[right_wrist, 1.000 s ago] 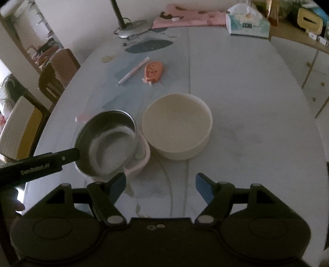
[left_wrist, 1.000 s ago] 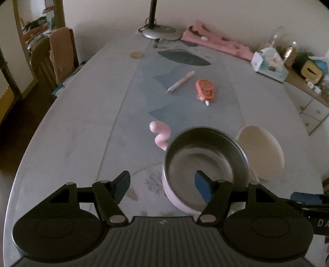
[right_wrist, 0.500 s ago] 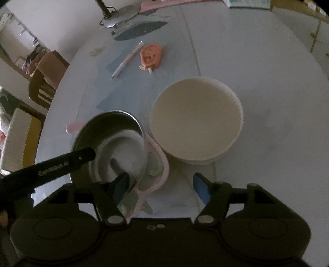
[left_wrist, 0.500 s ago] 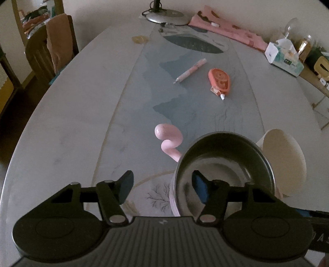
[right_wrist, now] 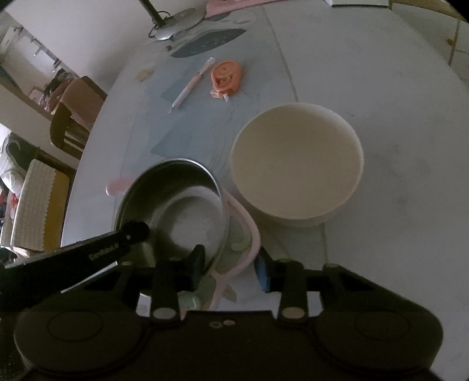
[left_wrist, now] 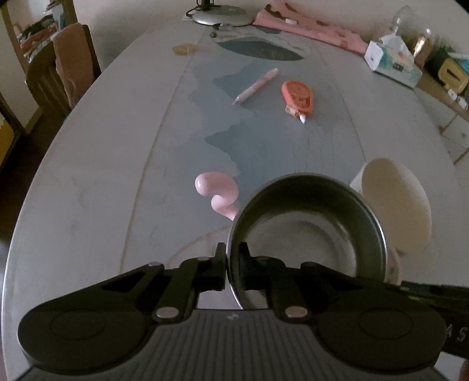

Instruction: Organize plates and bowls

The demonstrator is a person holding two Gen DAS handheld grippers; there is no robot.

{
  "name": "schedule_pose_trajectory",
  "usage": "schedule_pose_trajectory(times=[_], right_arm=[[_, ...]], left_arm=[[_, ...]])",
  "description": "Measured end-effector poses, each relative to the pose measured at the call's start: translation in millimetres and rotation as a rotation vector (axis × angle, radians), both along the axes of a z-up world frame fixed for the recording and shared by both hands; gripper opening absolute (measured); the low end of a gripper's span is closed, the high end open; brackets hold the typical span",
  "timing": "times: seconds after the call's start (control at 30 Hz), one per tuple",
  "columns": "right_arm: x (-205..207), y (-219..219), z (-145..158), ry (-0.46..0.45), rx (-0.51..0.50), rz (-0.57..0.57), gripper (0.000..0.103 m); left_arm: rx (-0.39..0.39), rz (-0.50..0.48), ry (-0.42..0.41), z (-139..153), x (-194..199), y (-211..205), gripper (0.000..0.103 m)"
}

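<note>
A steel bowl (left_wrist: 307, 234) (right_wrist: 181, 211) sits in a pink plate (right_wrist: 243, 243) whose curly pink handle (left_wrist: 217, 190) sticks out to the left. My left gripper (left_wrist: 233, 263) (right_wrist: 134, 231) is shut on the steel bowl's near rim, one finger inside and one outside. A cream bowl (right_wrist: 296, 167) (left_wrist: 392, 202) stands just right of the plate. My right gripper (right_wrist: 230, 268) is closing; the steel bowl's wall and the pink plate's edge lie between its fingers, and a small gap shows at the inner pad.
A pink pen (left_wrist: 255, 86) and an orange tape dispenser (left_wrist: 297, 95) lie farther back on the white table (left_wrist: 102, 175). A lamp base (left_wrist: 219, 14), pink cloth (left_wrist: 307, 26) and tissue box (left_wrist: 392, 61) sit at the far end. A chair (left_wrist: 64, 70) stands left.
My left gripper's jaws have shut onto the steel bowl's rim. My right gripper has come down and in toward the bowl and plate, and its jaws have narrowed around their edges.
</note>
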State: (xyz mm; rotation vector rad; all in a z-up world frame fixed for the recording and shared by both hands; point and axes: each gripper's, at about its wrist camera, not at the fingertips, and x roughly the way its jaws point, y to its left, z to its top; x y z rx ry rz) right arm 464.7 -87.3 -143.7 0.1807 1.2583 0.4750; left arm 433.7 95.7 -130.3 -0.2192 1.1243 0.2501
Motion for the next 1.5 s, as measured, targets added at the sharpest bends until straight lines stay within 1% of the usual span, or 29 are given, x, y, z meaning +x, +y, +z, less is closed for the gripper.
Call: schedule_pose_trajectory(times=[0.1, 0.2, 0.33, 0.47, 0.7, 0.93, 1.1, 1.33, 1.5], right_arm=[[-4, -1, 3, -0.017, -0.009, 0.02, 0.035], [-11, -6, 7, -0.034, -0.017, 0.039, 0.033], [-26, -15, 16, -0.06, -0.038, 0.071, 0.032], [-40, -27, 21, -0.067, -0.039, 0.084, 0.032], [-68, -59, 34, -0.06, -0.022, 0.082, 0.032], [-113, -97, 52, -0.077, -0.001, 0.044, 0.031], [-149, -131, 57, -0.076, 0.016, -0.007, 0.031], [-195, -180, 47, -0.042, 0.031, -0.116, 0.031], [-219, -201, 33, -0.016, 0.024, -0.183, 0.031]], left_arm=[[-0.009, 0.003, 0.0, 2, -14, -5, 0.006], [0.0, -0.011, -0.007, 8, -28, -13, 0.006], [-0.007, -0.029, -0.014, 15, -49, -26, 0.006], [-0.03, -0.039, -0.027, 22, -71, -38, 0.006], [-0.058, -0.097, -0.045, 42, -112, -69, 0.006], [-0.085, -0.18, -0.074, 65, -156, -103, 0.006], [-0.086, -0.265, -0.067, 71, -185, -136, 0.006], [-0.092, -0.397, -0.051, 65, -219, -180, 0.006], [-0.098, -0.45, -0.03, 57, -235, -203, 0.006]])
